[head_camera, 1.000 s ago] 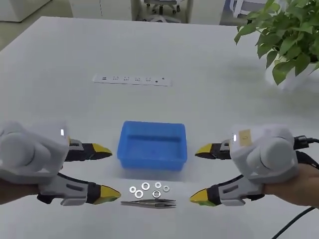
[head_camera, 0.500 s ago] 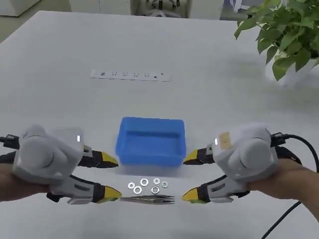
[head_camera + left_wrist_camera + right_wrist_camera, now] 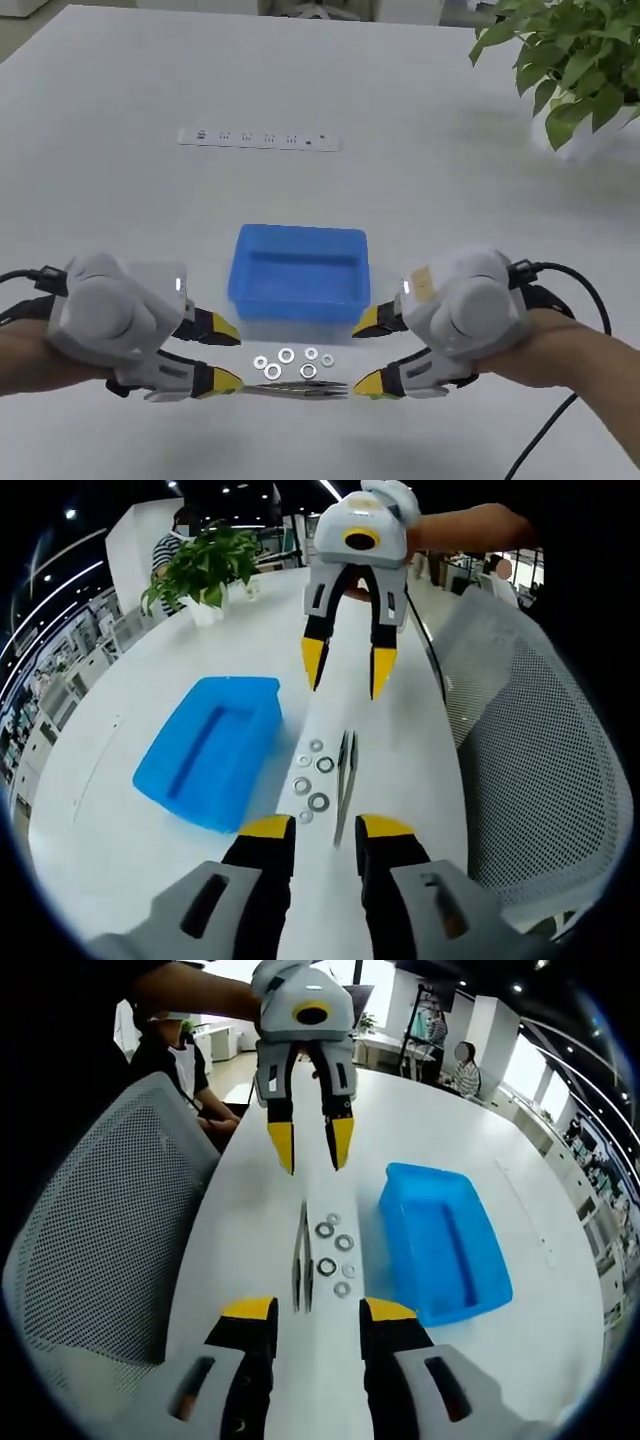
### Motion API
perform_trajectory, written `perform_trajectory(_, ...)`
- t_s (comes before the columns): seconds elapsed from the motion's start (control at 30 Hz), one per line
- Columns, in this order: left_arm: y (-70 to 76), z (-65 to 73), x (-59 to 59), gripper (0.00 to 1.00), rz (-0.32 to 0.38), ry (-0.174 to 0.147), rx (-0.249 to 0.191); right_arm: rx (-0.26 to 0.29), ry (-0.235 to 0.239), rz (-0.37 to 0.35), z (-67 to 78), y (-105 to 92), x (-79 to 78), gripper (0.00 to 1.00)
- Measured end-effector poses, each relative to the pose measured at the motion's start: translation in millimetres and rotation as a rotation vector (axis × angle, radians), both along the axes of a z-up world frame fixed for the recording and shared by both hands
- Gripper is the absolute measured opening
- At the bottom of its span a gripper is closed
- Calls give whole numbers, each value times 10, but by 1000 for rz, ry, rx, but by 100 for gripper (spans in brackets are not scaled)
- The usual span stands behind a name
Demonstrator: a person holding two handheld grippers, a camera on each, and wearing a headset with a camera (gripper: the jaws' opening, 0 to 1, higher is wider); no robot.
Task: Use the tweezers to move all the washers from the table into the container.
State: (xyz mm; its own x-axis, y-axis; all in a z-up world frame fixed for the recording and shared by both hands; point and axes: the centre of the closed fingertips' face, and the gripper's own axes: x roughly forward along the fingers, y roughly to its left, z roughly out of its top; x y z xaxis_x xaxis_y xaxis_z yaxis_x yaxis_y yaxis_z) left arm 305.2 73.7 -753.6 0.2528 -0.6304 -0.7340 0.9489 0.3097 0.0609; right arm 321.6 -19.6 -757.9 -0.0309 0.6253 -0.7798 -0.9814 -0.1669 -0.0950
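Left hand-held gripper (image 3: 232, 357), right hand-held gripper (image 3: 362, 354) both spread, flanked tweezers (image 3: 295, 388) by counter (image 3: 120, 90) near edge; judged best: pinch mid-body, avoid washers (image 3: 293, 362).

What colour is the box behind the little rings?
The box is bright blue, clearest in the head view.

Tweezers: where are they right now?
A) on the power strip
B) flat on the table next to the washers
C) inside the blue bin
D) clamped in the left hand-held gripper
B: the tweezers lie flat on the table beside the washers, between the open left hand-held gripper and the open right hand-held gripper, with neither touching them.
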Motion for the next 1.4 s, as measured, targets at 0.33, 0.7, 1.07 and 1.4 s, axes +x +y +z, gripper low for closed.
perform_trajectory(0.33, -33, -133, -32, 24, -41, 29, 32, -16, 13, 11, -110, 37, -29, 31)
perform_trajectory(0.7, -52, -300, -40, 18, -80, 47, 79, -38, 23, 36, -239, 86, -59, 27)
perform_trajectory(1.07, -40, -460, -39, 12, -106, 68, 135, -50, 43, 48, -357, 158, -86, 22)
perform_trajectory(1.4, -7, -539, -56, 8, -121, 82, 178, -58, 52, 61, -445, 209, -121, 19)
